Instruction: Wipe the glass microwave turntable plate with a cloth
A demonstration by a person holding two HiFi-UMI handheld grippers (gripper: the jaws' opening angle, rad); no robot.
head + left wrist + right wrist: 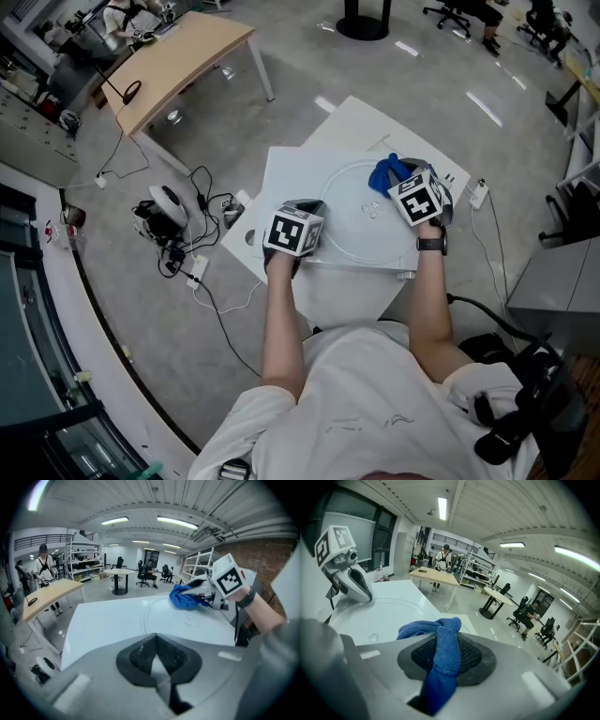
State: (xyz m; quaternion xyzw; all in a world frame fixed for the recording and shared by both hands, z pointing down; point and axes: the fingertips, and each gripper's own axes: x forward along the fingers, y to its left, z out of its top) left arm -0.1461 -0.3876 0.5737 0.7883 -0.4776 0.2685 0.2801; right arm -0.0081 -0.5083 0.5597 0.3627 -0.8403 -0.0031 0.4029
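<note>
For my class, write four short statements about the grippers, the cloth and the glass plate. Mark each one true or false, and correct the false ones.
1. The right gripper grips a blue cloth. True.
2. The cloth sits right beside the left gripper. False: it is at the far right of the glass plate, across from the left gripper.
3. The glass plate lies on a white table. True.
4. The left gripper hangs open above the floor. False: it is at the plate's near rim, and its jaws look closed on the edge.
</note>
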